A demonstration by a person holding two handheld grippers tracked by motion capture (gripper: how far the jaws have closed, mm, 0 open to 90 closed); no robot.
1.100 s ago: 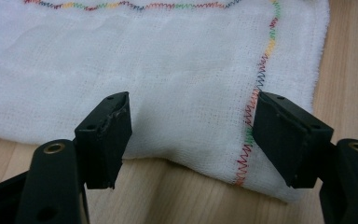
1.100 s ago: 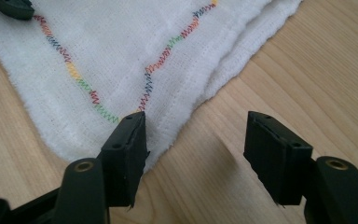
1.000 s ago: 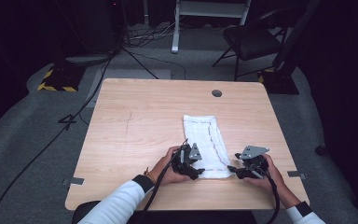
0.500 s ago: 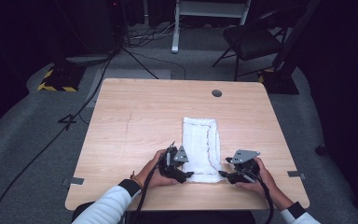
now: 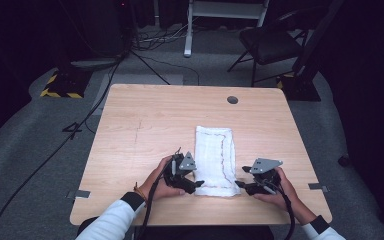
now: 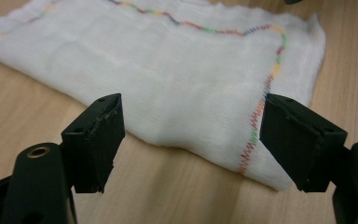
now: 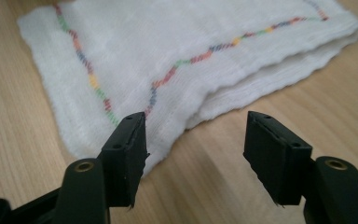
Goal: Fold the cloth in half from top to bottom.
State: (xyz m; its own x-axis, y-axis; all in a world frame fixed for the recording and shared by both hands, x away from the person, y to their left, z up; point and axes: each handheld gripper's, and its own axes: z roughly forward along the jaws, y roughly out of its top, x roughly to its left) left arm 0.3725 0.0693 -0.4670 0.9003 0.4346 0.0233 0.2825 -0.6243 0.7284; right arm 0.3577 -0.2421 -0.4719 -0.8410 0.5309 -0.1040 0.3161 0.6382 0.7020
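Both tongs are black: the left tongs (image 5: 196, 184) and right tongs (image 5: 238, 184) each carry a grey three-cornered plate on top, brass-ringed screw holes behind the jaws, trailing black cables. White sleeves, dark cuffs.

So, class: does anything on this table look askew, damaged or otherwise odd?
Nothing stands out. The folded white cloth lies flat on the table, its layers slightly uneven at one edge. The left gripper and right gripper flank its near end, open.
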